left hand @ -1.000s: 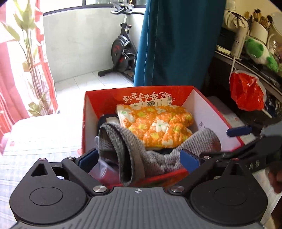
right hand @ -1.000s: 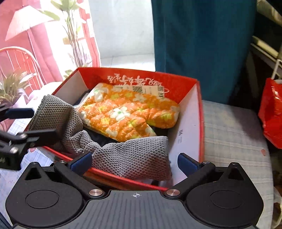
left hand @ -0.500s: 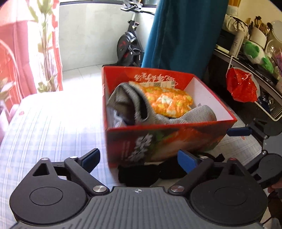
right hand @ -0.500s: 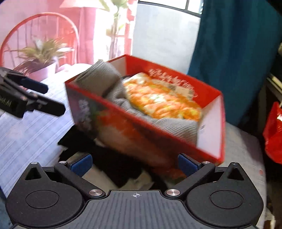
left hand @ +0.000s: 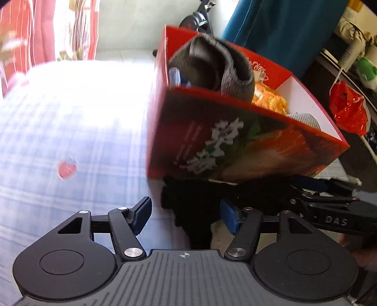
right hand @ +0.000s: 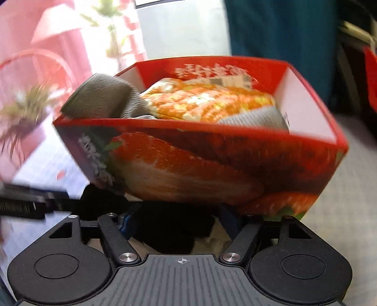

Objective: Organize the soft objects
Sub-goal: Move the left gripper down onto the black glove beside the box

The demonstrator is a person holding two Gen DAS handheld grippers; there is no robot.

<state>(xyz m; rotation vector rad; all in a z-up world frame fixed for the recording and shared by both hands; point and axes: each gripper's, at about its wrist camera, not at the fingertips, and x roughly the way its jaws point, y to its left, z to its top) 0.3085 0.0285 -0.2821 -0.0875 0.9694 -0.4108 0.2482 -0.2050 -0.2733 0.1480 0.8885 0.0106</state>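
Note:
A red cardboard box (left hand: 212,141) stands on the bed and holds a grey knitted cloth (left hand: 219,66) and an orange flowered padded piece (left hand: 268,101). The box (right hand: 212,164), the grey cloth (right hand: 101,98) and the orange piece (right hand: 207,101) also show in the right wrist view. A black garment (left hand: 193,207) lies on the bed against the box's near side. My left gripper (left hand: 186,211) is open, its fingers astride the garment's edge. My right gripper (right hand: 174,221) is open over the same black garment (right hand: 169,223), low in front of the box.
The bed has a pale blue checked sheet (left hand: 70,141). A teal curtain (left hand: 282,30) hangs behind the box. A red plastic bag (left hand: 348,110) hangs at a cluttered shelf on the right. An exercise bike (left hand: 200,14) stands on the floor beyond. A potted plant (right hand: 26,110) is at left.
Both grippers dropped from above the box to bed level in front of it. The black garment came into view between their fingers. Both jaws narrowed somewhat.

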